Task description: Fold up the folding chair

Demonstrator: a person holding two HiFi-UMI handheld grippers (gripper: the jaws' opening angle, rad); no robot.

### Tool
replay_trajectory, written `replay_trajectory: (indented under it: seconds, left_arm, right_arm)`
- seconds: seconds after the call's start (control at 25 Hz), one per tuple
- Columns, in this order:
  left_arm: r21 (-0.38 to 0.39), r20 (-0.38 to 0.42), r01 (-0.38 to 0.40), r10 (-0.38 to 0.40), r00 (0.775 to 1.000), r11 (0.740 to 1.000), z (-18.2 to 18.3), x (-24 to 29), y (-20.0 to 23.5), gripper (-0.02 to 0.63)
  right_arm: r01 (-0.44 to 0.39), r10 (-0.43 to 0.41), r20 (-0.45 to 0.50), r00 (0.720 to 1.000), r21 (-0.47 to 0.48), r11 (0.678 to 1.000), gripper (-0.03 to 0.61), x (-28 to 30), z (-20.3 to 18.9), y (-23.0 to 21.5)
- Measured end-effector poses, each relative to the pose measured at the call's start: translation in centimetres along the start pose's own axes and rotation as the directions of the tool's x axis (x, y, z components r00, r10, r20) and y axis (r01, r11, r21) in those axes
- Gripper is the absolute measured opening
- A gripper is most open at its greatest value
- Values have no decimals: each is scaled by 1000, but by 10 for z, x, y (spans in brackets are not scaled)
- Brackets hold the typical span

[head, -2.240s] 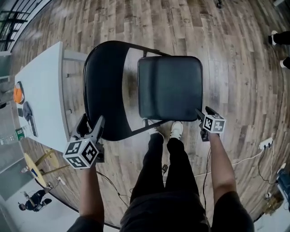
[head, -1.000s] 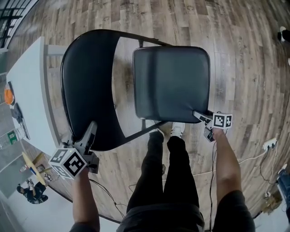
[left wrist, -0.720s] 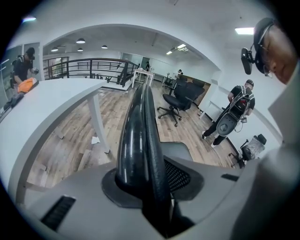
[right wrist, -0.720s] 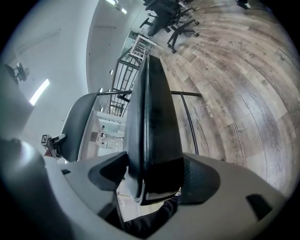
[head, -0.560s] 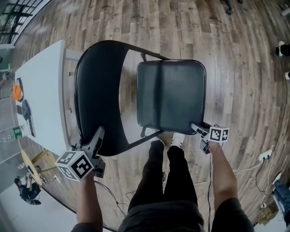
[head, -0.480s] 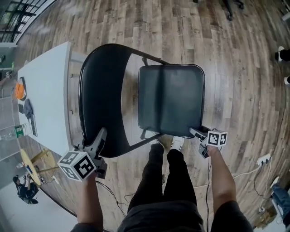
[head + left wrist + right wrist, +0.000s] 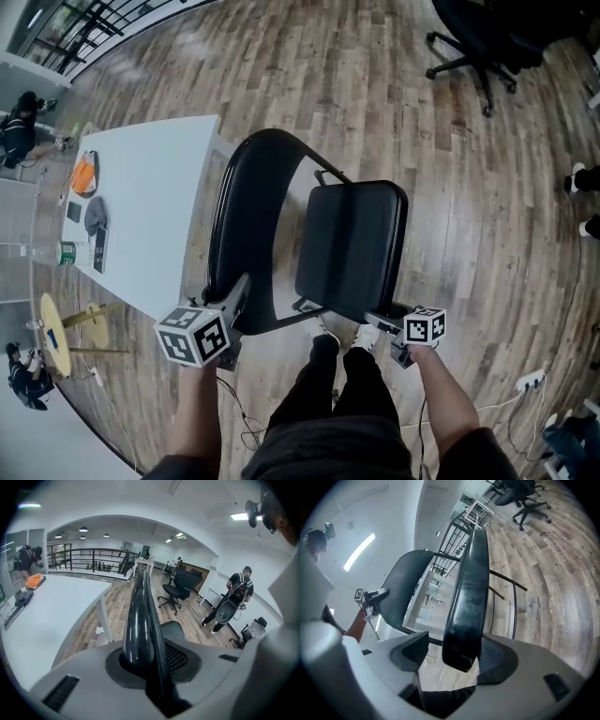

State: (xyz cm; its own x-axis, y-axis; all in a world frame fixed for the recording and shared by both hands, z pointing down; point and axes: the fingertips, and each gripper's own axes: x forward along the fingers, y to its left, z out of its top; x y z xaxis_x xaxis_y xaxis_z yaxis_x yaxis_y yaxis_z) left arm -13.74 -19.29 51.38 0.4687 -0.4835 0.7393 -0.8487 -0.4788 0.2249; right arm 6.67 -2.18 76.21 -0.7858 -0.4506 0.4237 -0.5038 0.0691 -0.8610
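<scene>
The black folding chair stands on the wood floor in front of me. Its curved backrest [image 7: 246, 220] is on the left and its padded seat [image 7: 352, 248] is tipped up steeply beside it. My left gripper [image 7: 234, 298] is on the backrest's rim [image 7: 139, 616]; its jaws are closing and the pads [image 7: 180, 656] press on that rim. My right gripper [image 7: 380, 324] has the seat's front corner [image 7: 466, 597] between wide jaws. The seat leans on one finger [image 7: 499, 660], with a gap to the other.
A white table [image 7: 141, 216] stands close on the chair's left with an orange thing [image 7: 82, 175] and a bottle [image 7: 58, 253] on it. A black office chair [image 7: 487, 37] is at the far right. My legs [image 7: 337, 403] are just behind the chair. A person [image 7: 234, 597] stands further off.
The seat has swung up from lying flat towards the backrest. Both grippers have risen with the chair, the right one more. The left jaws have narrowed on the backrest rim.
</scene>
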Motion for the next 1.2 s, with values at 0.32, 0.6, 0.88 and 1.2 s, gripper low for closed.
replay_trajectory:
  seconds: [0.32,0.6,0.88,1.2]
  left_arm:
    - [32,38,-36,35,999,999,26,-46,23,75]
    - [20,54,-40,39,998,999,36,-77,55,75]
    - [25,63,-54,53,997,998,43,-92,94,75]
    - [17,61,-53,52,997,998,45,-98,124,74]
  right_arm:
    - [-95,97,16,995,-83,992,325,64,25,132]
    - [-184,183,-21,983,-130,974,327,147,31,224]
    - [-263,254,-78,964,-170,950,326,221,39,277]
    - [-322,284,-194,939,-204,925,325,275,40,303]
